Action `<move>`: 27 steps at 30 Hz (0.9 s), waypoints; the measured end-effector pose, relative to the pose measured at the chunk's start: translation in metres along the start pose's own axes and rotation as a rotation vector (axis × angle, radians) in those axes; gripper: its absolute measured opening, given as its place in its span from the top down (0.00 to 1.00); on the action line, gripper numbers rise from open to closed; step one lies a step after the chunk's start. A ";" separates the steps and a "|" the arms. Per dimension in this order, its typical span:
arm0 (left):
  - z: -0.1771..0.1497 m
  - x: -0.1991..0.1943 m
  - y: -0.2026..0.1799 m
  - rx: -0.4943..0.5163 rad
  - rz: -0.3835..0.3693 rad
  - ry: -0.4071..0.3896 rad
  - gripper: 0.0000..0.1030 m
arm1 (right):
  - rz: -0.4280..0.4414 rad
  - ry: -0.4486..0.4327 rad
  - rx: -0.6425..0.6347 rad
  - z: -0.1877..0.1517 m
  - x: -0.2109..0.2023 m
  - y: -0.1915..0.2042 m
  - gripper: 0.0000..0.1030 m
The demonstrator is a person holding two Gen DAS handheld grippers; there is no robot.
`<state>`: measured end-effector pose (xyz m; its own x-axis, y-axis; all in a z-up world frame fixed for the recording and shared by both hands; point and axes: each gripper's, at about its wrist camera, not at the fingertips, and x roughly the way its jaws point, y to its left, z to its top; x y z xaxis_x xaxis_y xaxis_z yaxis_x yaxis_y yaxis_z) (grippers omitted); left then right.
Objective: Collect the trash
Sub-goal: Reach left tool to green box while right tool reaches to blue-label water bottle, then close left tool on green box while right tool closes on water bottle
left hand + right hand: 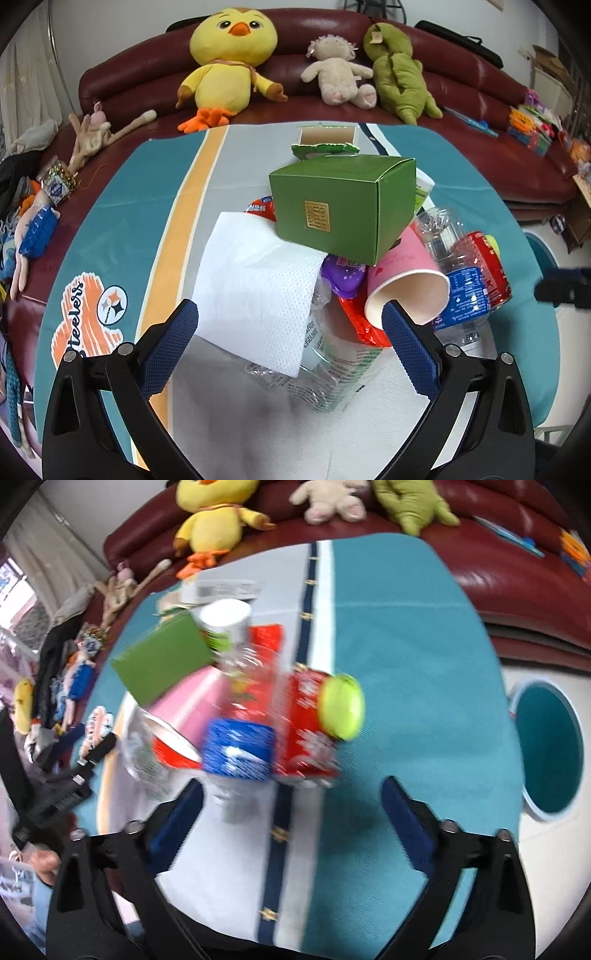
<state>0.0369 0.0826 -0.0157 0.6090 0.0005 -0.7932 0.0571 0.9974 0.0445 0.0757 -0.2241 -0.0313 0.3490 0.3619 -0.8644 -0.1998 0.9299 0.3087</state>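
Note:
A heap of trash lies on the teal and grey cloth [236,155]: a green box [340,206] on top, a white tissue [255,288], a pink paper cup [406,280], a clear bottle with a blue label [461,295], a red can [487,258] and a clear printed cup [332,369]. My left gripper [291,325] stands open just before the heap, the tissue's lower corner and the clear cup between its fingers, untouched. In the blurred right wrist view my right gripper [291,808] is open over the cloth [406,664], the bottle [240,753] and can [310,716] just ahead of it, nothing gripped.
A round teal bin [550,746] stands on the floor right of the table. Behind the table runs a dark red sofa [461,66] with a yellow plush chick [229,62], a beige plush [340,74] and a green plush [399,70]. Toys clutter the left side [48,206].

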 end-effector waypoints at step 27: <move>0.126 0.069 0.005 0.228 -0.428 0.158 0.04 | 0.075 0.261 0.102 0.064 0.074 0.019 0.30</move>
<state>0.1783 0.0788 0.0064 0.3672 -0.3759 -0.8508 0.4569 0.8696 -0.1870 0.1557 -0.1753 -0.0638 0.0870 0.4129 -0.9066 -0.1184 0.9079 0.4021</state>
